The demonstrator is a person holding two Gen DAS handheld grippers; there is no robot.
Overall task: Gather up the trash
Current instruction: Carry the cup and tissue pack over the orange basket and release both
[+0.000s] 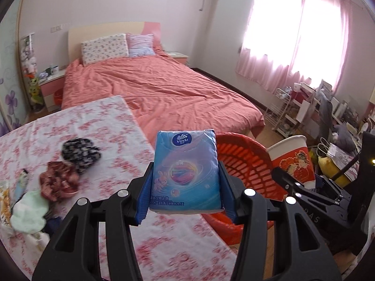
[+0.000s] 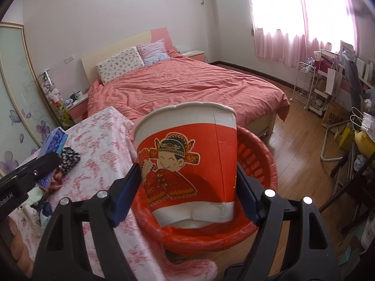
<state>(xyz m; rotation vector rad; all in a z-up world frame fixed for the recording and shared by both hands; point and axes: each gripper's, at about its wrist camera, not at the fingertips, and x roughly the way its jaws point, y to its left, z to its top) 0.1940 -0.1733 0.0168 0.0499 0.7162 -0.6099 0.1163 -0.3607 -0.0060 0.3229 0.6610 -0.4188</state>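
Trash is being carried toward the basket, one piece in each hand, so the step in hand looks like the drop-off.

Through the left wrist camera, the left gripper (image 1: 186,178) is pinching a blue tissue pack (image 1: 186,171) by its two long sides, holding it above the edge of the flowered table (image 1: 93,126). The red basket (image 1: 241,159) is sitting just beyond and to the right of the pack, with the paper cup (image 1: 293,161) and the other tool showing at the right. Clothes in a heap (image 1: 61,178) are lying on the table's left side, blurred and hard to sort.

Through the right wrist camera, the right gripper (image 2: 188,187) is squeezing the paper cup (image 2: 187,164) by its sides, hanging right over the red basket (image 2: 257,154), which is lined with a red bag. The cup is hiding most of the basket's inside, so its contents cannot be told.

Next, each hand probably needs to centre over the opening and spread its fingers; the pack is not yet over it.
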